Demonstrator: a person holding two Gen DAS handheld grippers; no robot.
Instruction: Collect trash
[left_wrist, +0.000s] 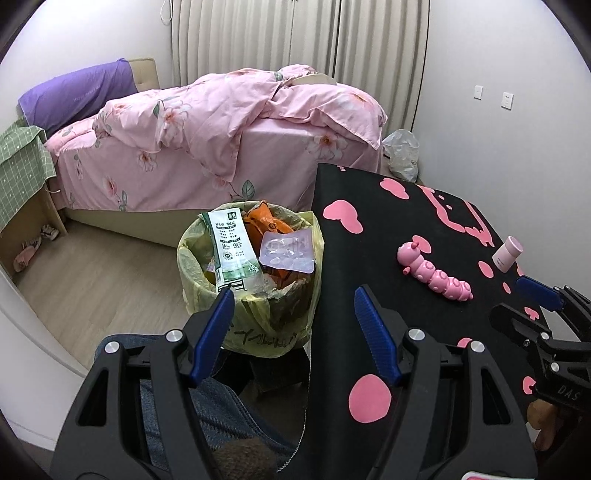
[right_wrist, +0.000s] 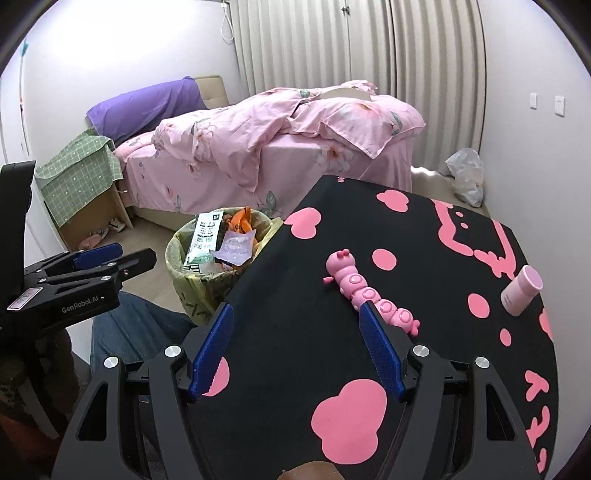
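Observation:
A trash bin (left_wrist: 207, 291) lined with a yellow bag stands on the floor left of the table; it also shows in the right wrist view (right_wrist: 177, 266). Inside are a green and white milk pouch (left_wrist: 232, 247), an orange wrapper (left_wrist: 264, 221) and a clear blister tray (left_wrist: 288, 253). My left gripper (left_wrist: 295, 314) is open and empty, held above the bin's near rim and the table's left edge. My right gripper (right_wrist: 297, 325) is open and empty above the black table (right_wrist: 332, 229). A pink caterpillar toy (right_wrist: 365, 291) lies just beyond its right finger.
A small pink bottle (right_wrist: 521, 290) lies on the table's right side. A bed with a pink floral quilt (left_wrist: 229, 122) stands behind. A clear plastic bag (left_wrist: 402, 151) sits on the floor by the far wall. A nightstand with a green cloth (left_wrist: 22, 173) stands at left.

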